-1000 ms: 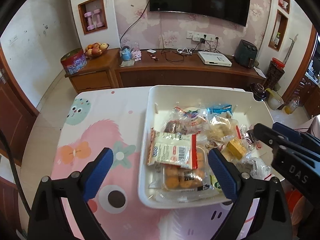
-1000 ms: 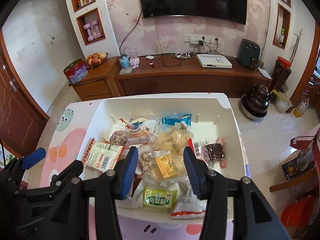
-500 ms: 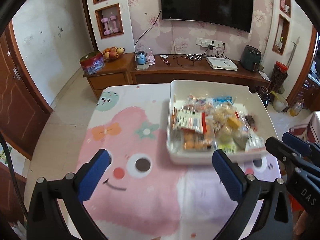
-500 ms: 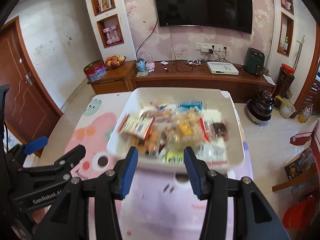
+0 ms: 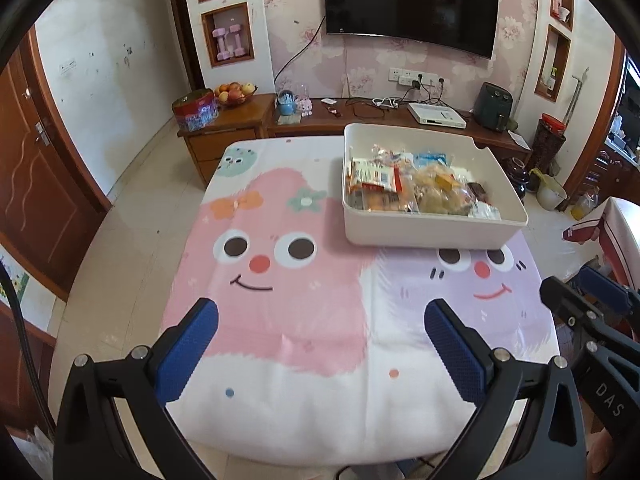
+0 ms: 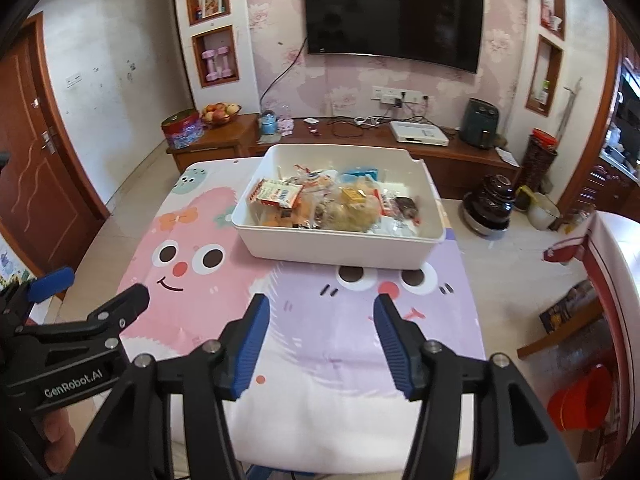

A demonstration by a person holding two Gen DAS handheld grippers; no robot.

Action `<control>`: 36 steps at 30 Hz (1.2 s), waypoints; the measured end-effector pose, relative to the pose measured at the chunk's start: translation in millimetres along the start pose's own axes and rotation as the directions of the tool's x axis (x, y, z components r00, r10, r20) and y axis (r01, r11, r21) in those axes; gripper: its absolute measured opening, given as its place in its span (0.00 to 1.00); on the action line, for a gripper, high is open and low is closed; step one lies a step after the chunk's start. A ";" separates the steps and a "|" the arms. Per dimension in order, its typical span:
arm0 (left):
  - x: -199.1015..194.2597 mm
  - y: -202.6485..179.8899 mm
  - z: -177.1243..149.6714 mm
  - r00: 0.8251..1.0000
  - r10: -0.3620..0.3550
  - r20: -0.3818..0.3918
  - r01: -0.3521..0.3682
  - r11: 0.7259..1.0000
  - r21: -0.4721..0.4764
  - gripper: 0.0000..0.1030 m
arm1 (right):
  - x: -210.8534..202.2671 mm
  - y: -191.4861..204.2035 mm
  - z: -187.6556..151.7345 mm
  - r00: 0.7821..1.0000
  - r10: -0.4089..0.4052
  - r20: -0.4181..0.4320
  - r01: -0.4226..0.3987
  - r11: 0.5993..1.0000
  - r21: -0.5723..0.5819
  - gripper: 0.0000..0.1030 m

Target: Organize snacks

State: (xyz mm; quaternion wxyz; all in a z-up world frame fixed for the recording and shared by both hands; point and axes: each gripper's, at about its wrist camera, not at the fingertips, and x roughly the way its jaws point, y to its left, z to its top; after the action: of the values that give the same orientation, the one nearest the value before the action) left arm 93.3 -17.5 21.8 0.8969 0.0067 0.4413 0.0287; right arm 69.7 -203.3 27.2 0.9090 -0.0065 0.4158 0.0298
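1. The white bin [image 5: 434, 236] full of snacks [image 5: 416, 190] sits at the far right of the surface [image 5: 280, 320].
2. The left hand-held gripper [image 5: 320, 344] is wide apart, holding nothing.
3. The right hand-held gripper [image 6: 320, 340] is apart too, holding nothing.

One white bin [image 5: 424, 236] of snack packets [image 5: 416, 192], two open grippers.
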 end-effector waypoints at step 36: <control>0.5 -20.8 -23.7 0.999 0.015 -0.029 -0.014 0.999 0.031 1.00 | 0.1 -4.2 -21.6 0.998 -0.048 -0.030 0.049 0.998 0.042 0.56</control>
State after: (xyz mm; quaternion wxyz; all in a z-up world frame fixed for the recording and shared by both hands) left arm 75.8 -38.6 6.2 0.8899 0.0231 0.4546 0.0285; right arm 53.7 -208.3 12.9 0.9033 0.0023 0.4290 -0.0013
